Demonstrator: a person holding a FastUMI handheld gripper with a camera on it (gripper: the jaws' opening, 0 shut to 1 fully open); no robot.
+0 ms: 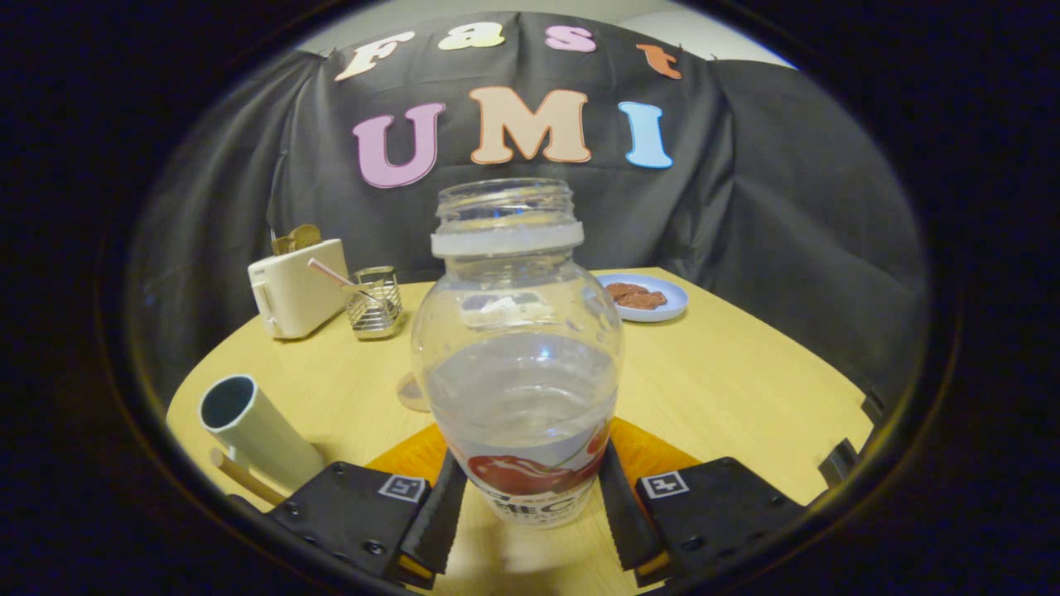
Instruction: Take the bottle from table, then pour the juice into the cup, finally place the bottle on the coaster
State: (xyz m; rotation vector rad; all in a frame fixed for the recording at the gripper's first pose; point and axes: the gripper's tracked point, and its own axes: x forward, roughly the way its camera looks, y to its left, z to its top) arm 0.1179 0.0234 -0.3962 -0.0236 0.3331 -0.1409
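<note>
Bottle stood between the 2 fingers, lower body pinched by both, over an orange coaster on the table. Gripper level, aimed along the tabletop. Bottle upright, long axis vertical, uncapped mouth up. Cup left of the fingers, tilted.

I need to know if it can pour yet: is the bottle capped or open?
Open. The bottle, upright between the gripper fingers, shows bare neck threads and an open mouth, no cap.
</note>
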